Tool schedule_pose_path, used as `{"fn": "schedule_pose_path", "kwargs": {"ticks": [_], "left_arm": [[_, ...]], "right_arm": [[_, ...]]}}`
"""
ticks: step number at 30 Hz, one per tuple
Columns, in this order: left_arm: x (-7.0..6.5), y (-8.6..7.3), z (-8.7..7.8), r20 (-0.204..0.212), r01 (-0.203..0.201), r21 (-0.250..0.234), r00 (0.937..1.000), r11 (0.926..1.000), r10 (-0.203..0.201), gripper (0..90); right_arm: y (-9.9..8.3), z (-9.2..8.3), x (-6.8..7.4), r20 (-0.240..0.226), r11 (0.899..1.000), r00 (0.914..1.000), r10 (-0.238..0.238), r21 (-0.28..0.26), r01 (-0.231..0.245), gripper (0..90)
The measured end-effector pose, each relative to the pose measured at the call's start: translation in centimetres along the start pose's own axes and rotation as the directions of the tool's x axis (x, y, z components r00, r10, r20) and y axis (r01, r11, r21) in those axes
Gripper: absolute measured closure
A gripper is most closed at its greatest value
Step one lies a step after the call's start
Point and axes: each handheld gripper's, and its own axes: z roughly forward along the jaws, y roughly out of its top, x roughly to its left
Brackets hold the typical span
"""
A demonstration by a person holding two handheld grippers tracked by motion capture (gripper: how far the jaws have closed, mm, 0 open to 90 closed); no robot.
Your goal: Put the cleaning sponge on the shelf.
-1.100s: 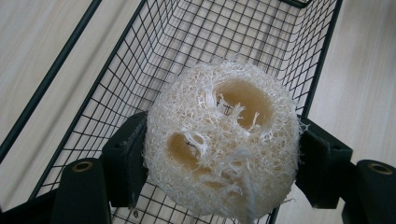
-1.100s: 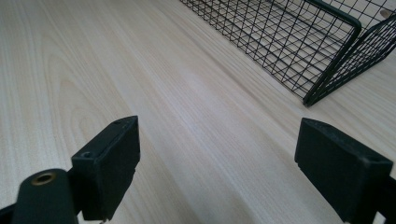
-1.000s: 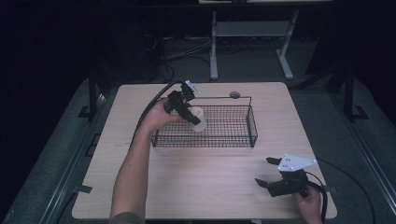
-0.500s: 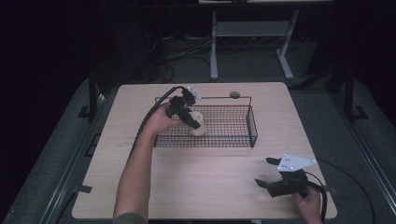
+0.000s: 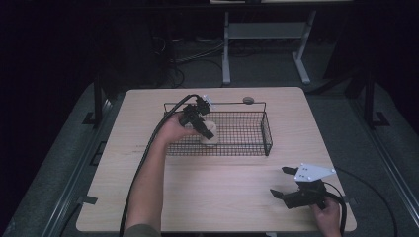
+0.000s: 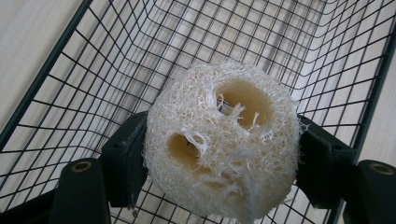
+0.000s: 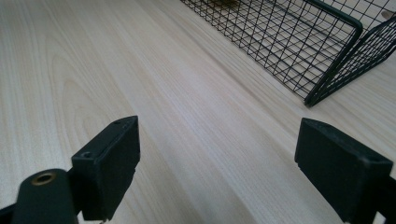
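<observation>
Over the table (image 5: pixel 148 197) in the high view, a black wire basket (image 5: pixel 247 133) lies with its long axis from 9 to 3 o'clock, toward the far half of the pale wood top. The left gripper (image 5: pixel 201 129) reaches into the basket's 9 o'clock end, clenched on a pale loofah sponge (image 5: pixel 209 133) that sits inside the wire walls; whether the sponge touches the basket floor cannot be told from this height. A small dark round object (image 5: pixel 248 100) lies on the table just beyond the far rim. At about 5 o'clock from the basket, well apart from it, the right gripper (image 5: pixel 286 181) hovers low over bare wood near the table's near edge, its jaws spread and holding nothing.

Along the left gripper view, the loofah sponge (image 6: pixel 222 140) is pinched between the two black jaws from 9 and 3 o'clock. It is a rounded, cream-coloured lump of coarse, stringy fibre with two hollow channels opening toward the camera. Behind it runs the basket's thin wire grid (image 6: pixel 116 56), with wood grain showing through the mesh. The coming move probably turns on the sponge being directly above the basket floor, so a release would leave it inside.

Across the right gripper view, the jaws stand wide apart over smooth, light wood, and a corner of the basket (image 7: pixel 327 79) lies at about 1 o'clock.
</observation>
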Motion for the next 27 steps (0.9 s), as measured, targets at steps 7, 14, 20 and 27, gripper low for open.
{"fn": "schedule_pose_path", "kwargs": {"ticks": [7,14,20,27], "left_arm": [[-0.06,0.08,0.25,0.000,-0.006,0.010,1.0000,0.9999,0.006,27.6],[0.03,0.05,0.44,-0.006,0.000,0.020,1.0000,0.9998,0.000,27.2],[0.02,0.05,0.48,-0.011,0.001,0.031,0.9999,0.9995,0.000,26.4],[0.06,-0.02,0.18,-0.021,0.009,0.022,0.9998,0.9997,-0.008,22.8]], "right_arm": [[0.01,-0.01,0.03,0.000,1.000,1.0000,0.001,0.002,-0.001,13.6],[0.00,-0.03,0.02,-0.003,1.000,1.0000,0.001,0.000,-0.001,13.6],[0.00,-0.04,0.01,-0.002,1.000,1.0000,-0.001,-0.001,0.001,13.5],[0.00,-0.06,0.02,-0.002,1.000,1.0000,0.000,-0.001,0.000,13.6]]}}
